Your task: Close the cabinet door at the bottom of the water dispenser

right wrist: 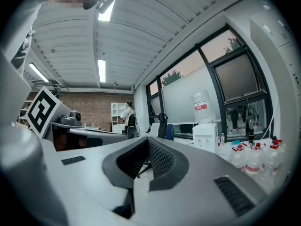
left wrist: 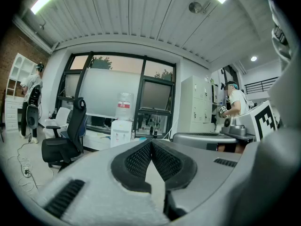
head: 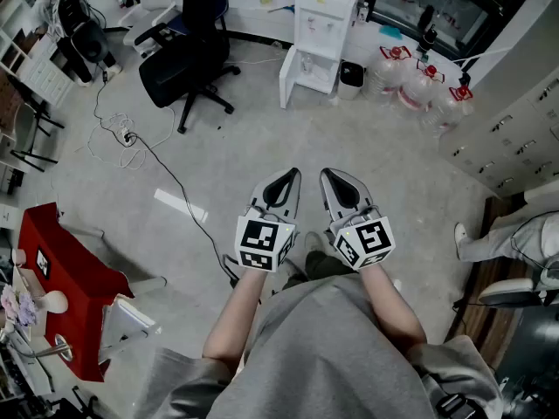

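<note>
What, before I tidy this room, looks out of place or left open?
The bottom cabinet door of the water dispenser stands swung open to one side. A black cable also trails loose across the floor, with a white strip lying beside it.

left gripper and right gripper are grey, with black meshed pads and black-and-white square-patterned cubes. far ahead of them, water dispenser and cabinet door are white. ahead-left, a black chair; beside the left gripper, a red table.
</note>
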`<state>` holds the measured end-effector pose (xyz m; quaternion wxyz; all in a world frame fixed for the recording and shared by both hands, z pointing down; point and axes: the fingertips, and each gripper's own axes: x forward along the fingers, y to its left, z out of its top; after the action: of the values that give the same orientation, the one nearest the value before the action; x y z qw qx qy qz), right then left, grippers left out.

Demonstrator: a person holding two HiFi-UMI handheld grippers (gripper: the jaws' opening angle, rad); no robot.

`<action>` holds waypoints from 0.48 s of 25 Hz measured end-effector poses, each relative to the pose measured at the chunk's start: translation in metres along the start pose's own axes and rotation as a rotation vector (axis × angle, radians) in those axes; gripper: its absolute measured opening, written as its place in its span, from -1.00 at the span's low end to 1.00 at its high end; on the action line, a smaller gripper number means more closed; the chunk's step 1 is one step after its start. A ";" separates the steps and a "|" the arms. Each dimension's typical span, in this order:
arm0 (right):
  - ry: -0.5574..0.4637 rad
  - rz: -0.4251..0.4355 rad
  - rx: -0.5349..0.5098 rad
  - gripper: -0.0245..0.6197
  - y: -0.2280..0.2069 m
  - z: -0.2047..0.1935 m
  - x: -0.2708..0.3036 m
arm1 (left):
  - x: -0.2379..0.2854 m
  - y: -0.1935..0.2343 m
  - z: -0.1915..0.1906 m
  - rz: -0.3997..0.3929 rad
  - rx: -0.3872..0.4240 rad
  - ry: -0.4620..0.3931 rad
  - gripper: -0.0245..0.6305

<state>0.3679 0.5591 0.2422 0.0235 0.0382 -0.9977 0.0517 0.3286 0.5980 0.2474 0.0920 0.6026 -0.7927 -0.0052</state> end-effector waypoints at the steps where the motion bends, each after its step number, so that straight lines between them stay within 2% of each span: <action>1: 0.001 0.000 0.001 -0.89 -0.001 0.000 0.000 | 0.001 -0.002 0.000 -0.002 0.002 0.002 -0.90; 8: -0.001 -0.003 -0.001 -0.89 0.000 0.003 -0.002 | -0.001 -0.006 -0.002 -0.014 -0.001 0.011 -0.90; 12: -0.021 0.018 0.033 -0.89 0.006 0.001 -0.004 | -0.005 -0.006 -0.005 -0.020 -0.004 0.016 -0.90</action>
<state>0.3710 0.5648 0.2405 0.0119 0.0299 -0.9972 0.0679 0.3364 0.6019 0.2510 0.0996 0.6102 -0.7859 -0.0029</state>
